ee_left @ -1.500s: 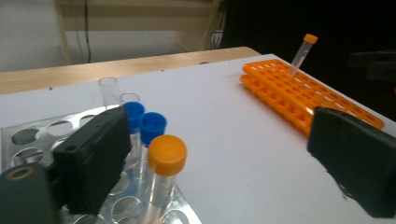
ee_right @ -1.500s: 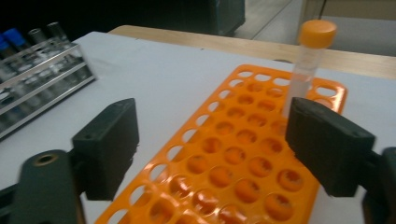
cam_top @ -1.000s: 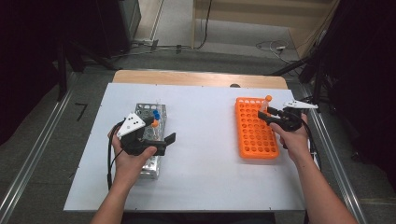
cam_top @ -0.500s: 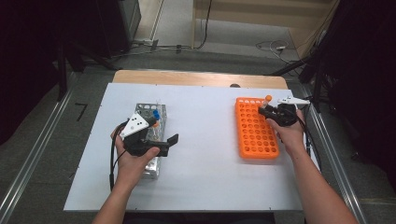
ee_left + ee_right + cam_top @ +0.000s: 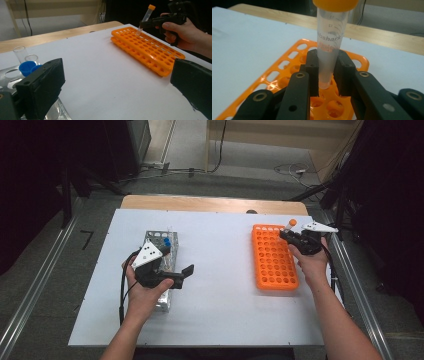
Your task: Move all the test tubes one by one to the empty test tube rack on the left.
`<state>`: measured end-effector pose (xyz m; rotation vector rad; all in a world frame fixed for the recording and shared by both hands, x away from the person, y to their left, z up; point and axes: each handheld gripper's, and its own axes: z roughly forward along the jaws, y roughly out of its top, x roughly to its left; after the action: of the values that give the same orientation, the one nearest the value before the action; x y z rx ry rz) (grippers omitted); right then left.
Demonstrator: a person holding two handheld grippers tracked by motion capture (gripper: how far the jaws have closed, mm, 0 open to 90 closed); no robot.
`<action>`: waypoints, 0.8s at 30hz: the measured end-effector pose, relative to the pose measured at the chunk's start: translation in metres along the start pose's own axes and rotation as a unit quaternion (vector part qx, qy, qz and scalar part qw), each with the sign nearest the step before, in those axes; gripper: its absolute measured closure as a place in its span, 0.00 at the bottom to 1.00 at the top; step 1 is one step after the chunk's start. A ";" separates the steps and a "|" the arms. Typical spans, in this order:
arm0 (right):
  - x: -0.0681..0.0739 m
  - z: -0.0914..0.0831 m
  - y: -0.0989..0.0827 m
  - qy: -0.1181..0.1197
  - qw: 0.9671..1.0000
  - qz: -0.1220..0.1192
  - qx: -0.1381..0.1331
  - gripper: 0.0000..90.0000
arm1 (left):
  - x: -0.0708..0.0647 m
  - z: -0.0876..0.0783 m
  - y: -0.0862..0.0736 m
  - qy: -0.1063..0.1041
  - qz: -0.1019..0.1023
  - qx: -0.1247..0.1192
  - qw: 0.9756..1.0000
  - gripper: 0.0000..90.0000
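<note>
Orange plastic marks the two things in hand: a perforated tube rack (image 5: 273,258) lying flat on the right half of the white table (image 5: 225,310), and the screw cap of a clear conical tube (image 5: 329,47). In the right gripper view the tube stands nearly upright between the black jaws, its printed scale facing the camera and its tapered tip just above, or entering, a hole near the rack's far edge; whether it touches the rack cannot be told. The right gripper (image 5: 289,235), held by a hand at the rack's far right corner, has just been closing its jaws and now pinches the tube on its lower half. In the left gripper view the tube leans slightly, cap uppermost, over the rack's far end. The left gripper (image 5: 186,272) rests in the other hand at the table's left half, its jaws spread wide with nothing between them, pointing towards the rack. Just beside and partly under that hand lies a metal rack (image 5: 155,237) holding clear tubes, two with blue caps (image 5: 27,68).
</note>
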<state>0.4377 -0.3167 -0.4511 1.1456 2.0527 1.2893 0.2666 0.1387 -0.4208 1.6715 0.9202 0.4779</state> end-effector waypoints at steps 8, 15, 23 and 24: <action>0.027 -0.025 0.003 0.036 0.999 -0.010 -0.011 0.81 | -0.010 0.003 0.004 -0.015 0.009 -0.004 1.000 0.00; 0.055 -0.041 -0.006 0.074 0.997 -0.021 -0.009 0.81 | -0.018 0.006 0.006 -0.027 0.016 -0.002 1.000 0.00; 0.091 -0.054 -0.021 0.124 0.992 -0.030 -0.004 0.81 | -0.030 0.013 0.007 -0.046 0.023 0.003 0.999 0.00; 0.096 -0.055 -0.022 0.129 0.991 -0.032 -0.003 0.81 | -0.032 0.014 0.007 -0.049 0.024 0.003 0.999 0.00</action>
<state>0.3356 -0.2694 -0.4406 0.9416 2.2462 1.4757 0.2592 0.1046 -0.4140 1.7105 0.8131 0.4209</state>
